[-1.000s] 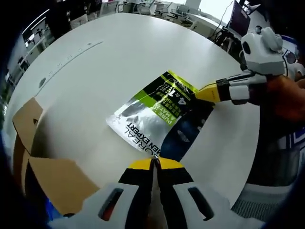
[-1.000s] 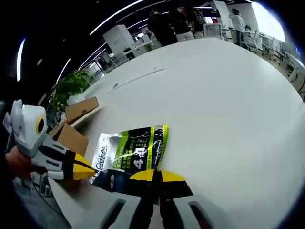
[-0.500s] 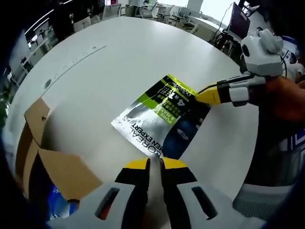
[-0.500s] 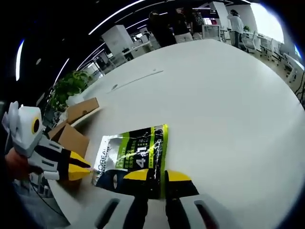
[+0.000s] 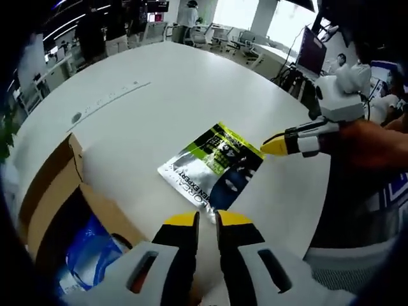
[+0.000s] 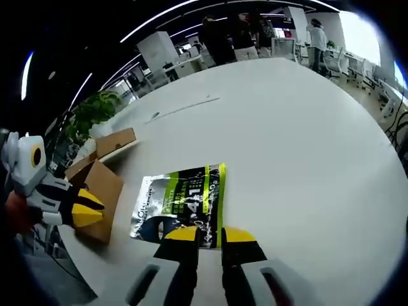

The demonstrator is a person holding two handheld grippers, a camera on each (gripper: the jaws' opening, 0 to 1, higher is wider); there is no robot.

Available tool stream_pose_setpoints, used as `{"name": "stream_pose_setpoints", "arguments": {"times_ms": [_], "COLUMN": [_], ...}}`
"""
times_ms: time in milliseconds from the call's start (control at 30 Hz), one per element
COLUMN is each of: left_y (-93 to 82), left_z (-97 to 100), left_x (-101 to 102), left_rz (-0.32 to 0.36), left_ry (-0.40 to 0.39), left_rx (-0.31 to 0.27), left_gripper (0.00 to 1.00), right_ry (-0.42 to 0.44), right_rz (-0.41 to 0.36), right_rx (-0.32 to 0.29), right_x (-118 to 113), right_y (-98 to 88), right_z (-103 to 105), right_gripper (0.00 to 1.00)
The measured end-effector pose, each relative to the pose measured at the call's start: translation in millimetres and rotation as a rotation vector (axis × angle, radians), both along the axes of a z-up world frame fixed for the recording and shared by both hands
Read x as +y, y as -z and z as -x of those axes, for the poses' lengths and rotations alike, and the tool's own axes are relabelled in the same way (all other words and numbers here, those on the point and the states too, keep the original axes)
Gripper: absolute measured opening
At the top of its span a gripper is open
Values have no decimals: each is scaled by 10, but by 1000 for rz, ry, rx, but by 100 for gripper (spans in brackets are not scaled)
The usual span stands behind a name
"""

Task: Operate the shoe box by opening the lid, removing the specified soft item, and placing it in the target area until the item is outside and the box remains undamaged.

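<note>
A soft foil pouch in green, black and silver lies flat on the round white table; in the right gripper view the pouch is just ahead of my jaws. My left gripper is open, a short way back from the pouch's near edge, holding nothing. My right gripper is open too, its yellow tips at the pouch's edge. The right gripper enters from the right, near the pouch's corner. The cardboard shoe box stands open at the table's edge, with a blue plastic bag inside.
The box with its flaps up sits beside the left gripper. A person's hand holds the right gripper. A cable slot marks the table. Desks, chairs, a plant and people stand beyond the table.
Both grippers went from shut on the pouch to open and drew back from it. The pouch now lies free on the table. The left view has tilted toward the open box.
</note>
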State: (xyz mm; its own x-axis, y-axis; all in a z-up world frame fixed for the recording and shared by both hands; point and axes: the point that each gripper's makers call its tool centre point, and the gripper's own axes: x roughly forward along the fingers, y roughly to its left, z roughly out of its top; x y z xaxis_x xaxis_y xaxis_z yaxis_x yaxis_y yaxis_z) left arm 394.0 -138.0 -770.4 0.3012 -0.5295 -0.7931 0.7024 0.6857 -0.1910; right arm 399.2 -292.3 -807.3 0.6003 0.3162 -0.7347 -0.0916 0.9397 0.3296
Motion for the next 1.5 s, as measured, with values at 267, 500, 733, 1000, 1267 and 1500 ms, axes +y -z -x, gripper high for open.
{"name": "stream_pose_setpoints", "arguments": {"times_ms": [267,500,733,1000,1267,1500], "left_y": [-210,-297,-345,-439,-532,-537], "left_z": [76,94,109,135,147,177], "left_x": [181,398,727,1164,1662,2021], "left_rz": [67,102,118,151,183,194], "left_ry": [6,-14,-62,-124,-230,-300], "left_rx": [-64,-90,-95,-111,-131,-144], "left_gripper": [9,10,9,11,13,18], "right_ry": [-9,-17,-49,-180,-358,-449], "right_rz": [3,-11,-19,-20,-2,2], "right_rx": [-29,-24,-46,-119,-165,-164], "right_x": [84,263,506,1040,1671,2043], "right_y": [-131,-138,-280,-613,-833,-839], "right_z": [137,269,237,47,-105,-146], "right_gripper": [9,9,9,10,15,20]}}
